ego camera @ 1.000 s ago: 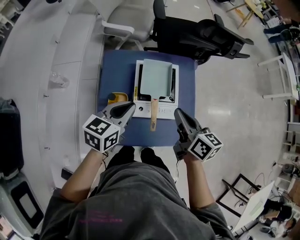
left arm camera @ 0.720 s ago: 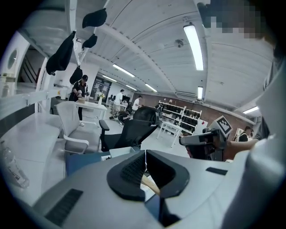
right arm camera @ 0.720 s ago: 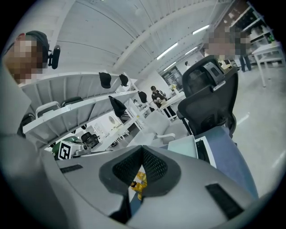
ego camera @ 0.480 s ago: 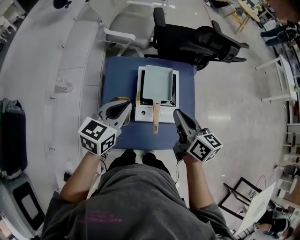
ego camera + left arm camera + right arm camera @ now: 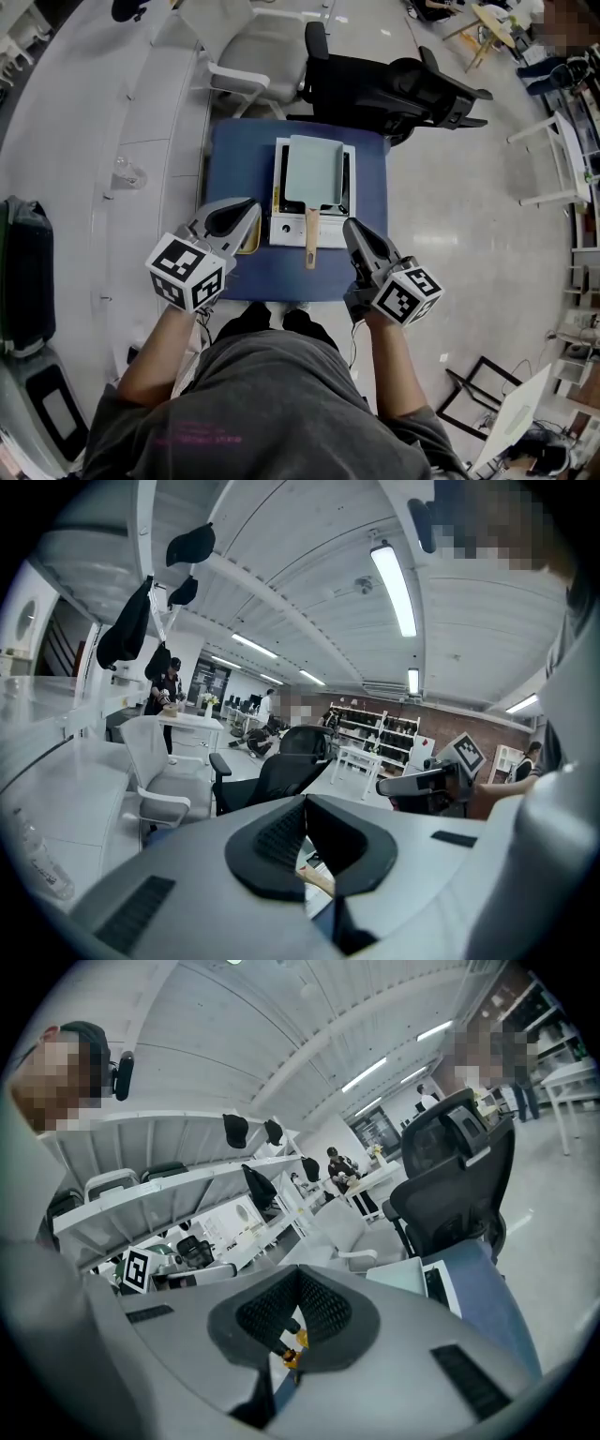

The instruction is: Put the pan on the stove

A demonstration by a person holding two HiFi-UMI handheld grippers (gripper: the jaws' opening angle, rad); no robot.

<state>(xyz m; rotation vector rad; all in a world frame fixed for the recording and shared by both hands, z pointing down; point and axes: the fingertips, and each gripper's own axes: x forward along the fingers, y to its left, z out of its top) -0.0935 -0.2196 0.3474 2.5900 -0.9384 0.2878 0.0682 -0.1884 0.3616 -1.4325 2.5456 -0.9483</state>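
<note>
Pale flooring of an open workroom surrounds a small blue table [image 5: 239,169], with a black office chair [image 5: 394,84] just past its far edge and a white chair [image 5: 253,47] beyond the far left corner. A white stove [image 5: 281,225] sits in the middle of the table, closer to the far edge, and the pan [image 5: 316,171] lies on top of it. This pale green rectangular pan has its long axis running from the far edge to the near edge. Its wooden handle [image 5: 310,239] points straight at the near edge and at the person, crossing the stove's front panel and overhanging it. The pan covers the burner, so the stove's black top shows only as thin strips along the pan's sides. The left gripper [image 5: 251,208] hovers over the near left part of the table with its jaws pressed together and nothing between them. It hides most of a yellow thing [image 5: 249,246] beside the stove, too little of which shows to tell what it is. The right gripper [image 5: 349,227] hangs to the right of the handle, apart from it, its jaws likewise closed and empty. In the right gripper view only a corner of the stove and table shows past the jaws.
</note>
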